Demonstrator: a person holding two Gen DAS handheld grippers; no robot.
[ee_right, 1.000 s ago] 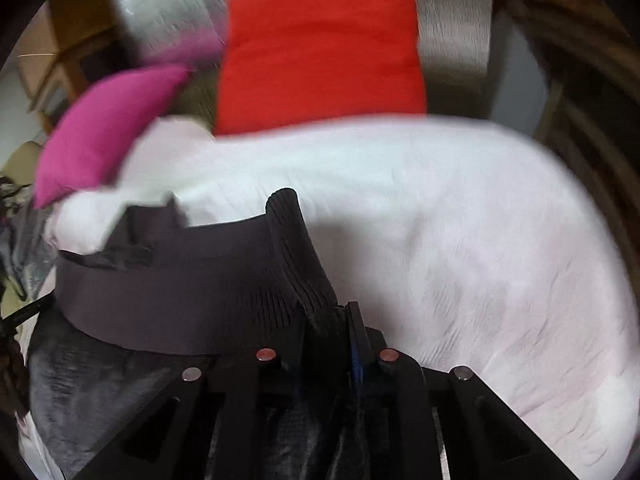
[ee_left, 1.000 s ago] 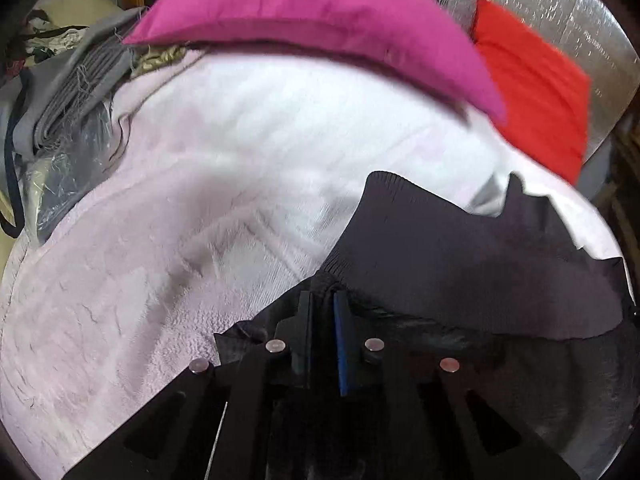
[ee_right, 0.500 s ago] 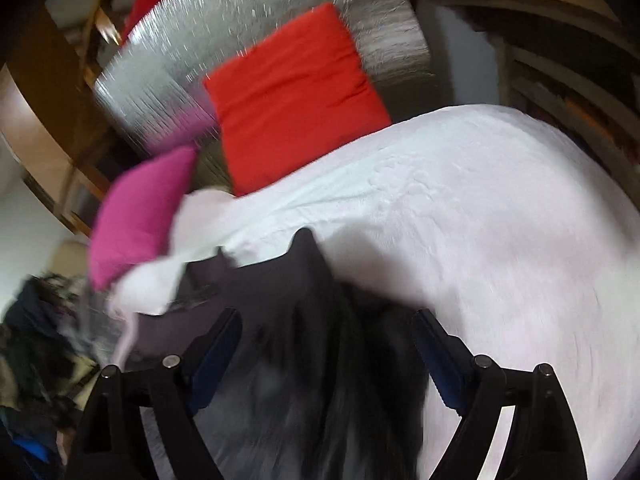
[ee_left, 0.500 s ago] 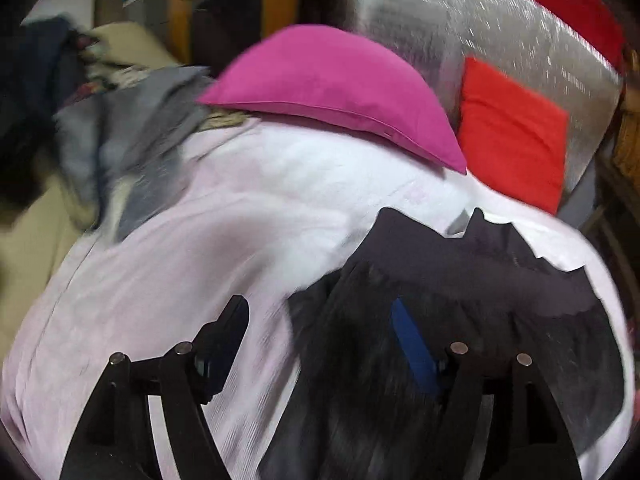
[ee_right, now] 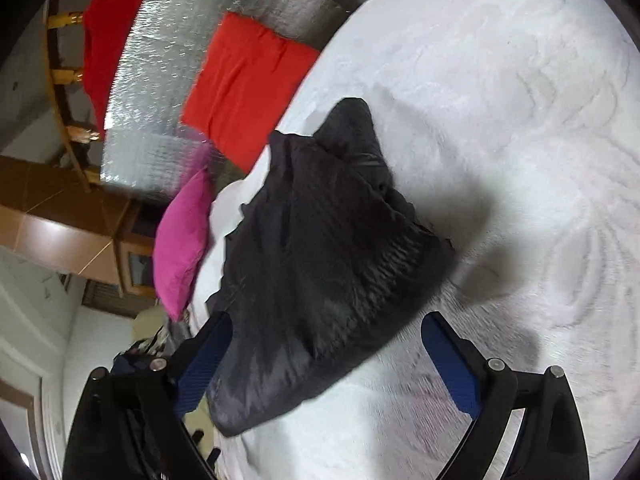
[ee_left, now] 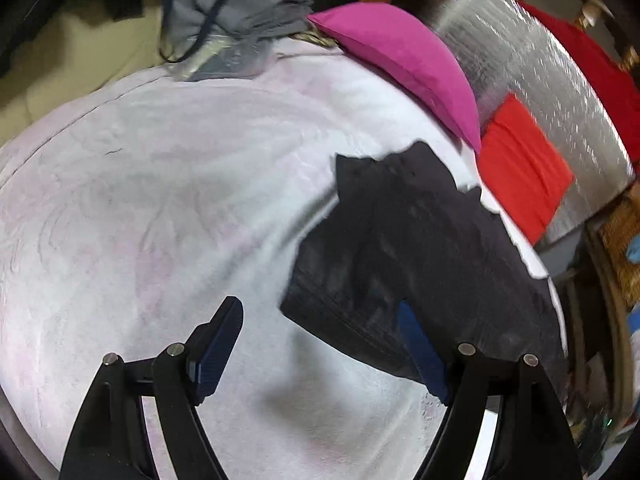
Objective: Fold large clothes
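A dark, folded garment with a ribbed hem (ee_left: pixel 420 248) lies on the white fleece blanket (ee_left: pixel 160 200) of a bed. My left gripper (ee_left: pixel 320 336) hovers at the garment's near left corner. Its jaws are opening wide; the right blue pad (ee_left: pixel 420 352) is over the dark cloth without pressing it. In the right wrist view the same garment (ee_right: pixel 332 240) sits bunched ahead of my right gripper (ee_right: pixel 326 360). Those jaws are opening too, and the cloth's near edge lies loose between the pads, touched by neither.
A magenta pillow (ee_left: pixel 400 56) and a red cushion (ee_left: pixel 520 176) lean against a silver foil panel (ee_left: pixel 540 80) at the head of the bed. Grey clothes (ee_left: pixel 232 20) are piled at the far left. Bare white blanket (ee_right: pixel 520 120) spreads right of the garment.
Both grippers were shut on the dark garment's edge a second ago. They have let it go, opened wide and drawn back and outward, with both views rolled.
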